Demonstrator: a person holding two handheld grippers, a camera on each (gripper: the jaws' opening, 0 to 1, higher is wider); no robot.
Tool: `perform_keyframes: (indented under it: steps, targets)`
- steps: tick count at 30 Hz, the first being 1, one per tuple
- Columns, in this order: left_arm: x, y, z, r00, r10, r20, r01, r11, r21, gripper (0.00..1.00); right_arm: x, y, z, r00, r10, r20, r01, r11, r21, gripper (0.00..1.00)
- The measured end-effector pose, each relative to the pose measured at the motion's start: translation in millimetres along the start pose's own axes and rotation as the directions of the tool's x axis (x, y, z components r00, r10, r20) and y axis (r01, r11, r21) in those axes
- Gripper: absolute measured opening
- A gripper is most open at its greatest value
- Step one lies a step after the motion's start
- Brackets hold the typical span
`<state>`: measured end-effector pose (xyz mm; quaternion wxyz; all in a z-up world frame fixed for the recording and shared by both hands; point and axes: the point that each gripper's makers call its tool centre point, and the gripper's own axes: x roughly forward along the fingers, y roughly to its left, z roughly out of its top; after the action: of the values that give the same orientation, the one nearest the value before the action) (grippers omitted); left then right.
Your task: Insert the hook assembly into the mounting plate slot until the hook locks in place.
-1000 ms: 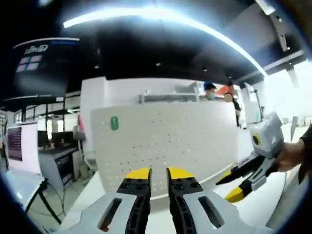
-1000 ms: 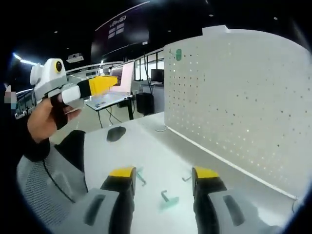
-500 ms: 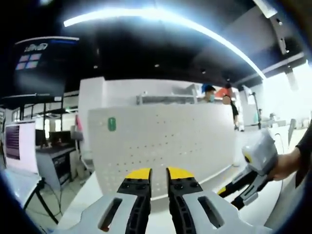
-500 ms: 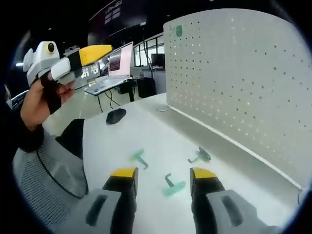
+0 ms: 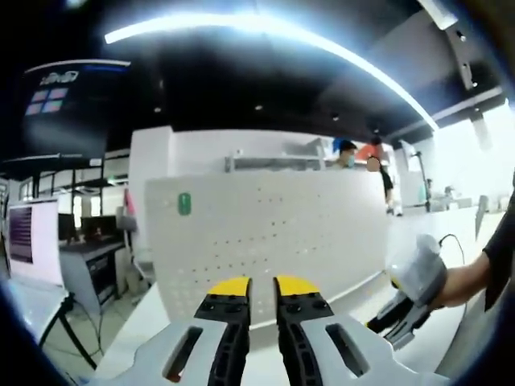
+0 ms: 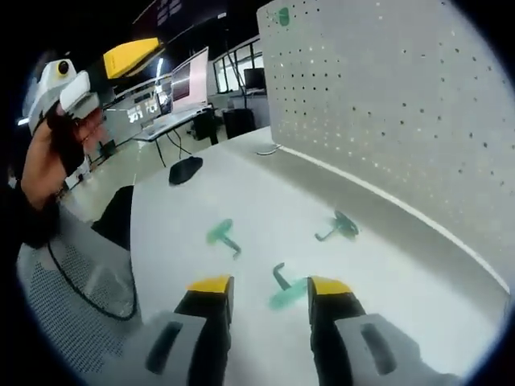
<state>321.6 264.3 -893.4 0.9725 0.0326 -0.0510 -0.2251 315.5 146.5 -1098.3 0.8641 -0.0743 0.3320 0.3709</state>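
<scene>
Leftmost, the left tool [image 5: 253,284] is raised toward the white mounting plate [image 5: 273,233], jaws nearly together and empty. Three green hooks lie on the bench [image 6: 241,201]: one [image 6: 222,235] at left, one [image 6: 286,289] between the right tool [image 6: 262,284] jaws, which stand apart, one [image 6: 339,227] nearer the plate.

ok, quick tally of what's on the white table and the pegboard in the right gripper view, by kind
Green hooks lying on the table: 3 (left, nearest, right)
Green hook already mounted on the pegboard: 1
Dark mouse-like object on the table: 1
Total: 5
</scene>
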Motion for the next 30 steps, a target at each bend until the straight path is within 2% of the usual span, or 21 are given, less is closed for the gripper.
perform_keyframes:
  steps: [10,21,30]
  targets:
    - [1,-0.9,-3.4,1.000,-0.004,-0.015,0.004,1.000,0.008,0.10,14,-1,-13.0,0.999,0.016,-0.050,-0.016,1.000,0.009,0.33]
    - [1,0.2,-7.5,0.999,0.000,-0.032,0.000,1.000,0.014,0.09,21,-3,-5.4,0.999,0.022,-0.029,-0.023,1.000,-0.012,0.30]
    - [3,-2.1,-9.6,0.999,-0.012,-0.041,0.012,1.000,0.014,0.08,24,-14,1.6,1.000,-0.022,-0.019,0.021,0.998,-0.059,0.21]
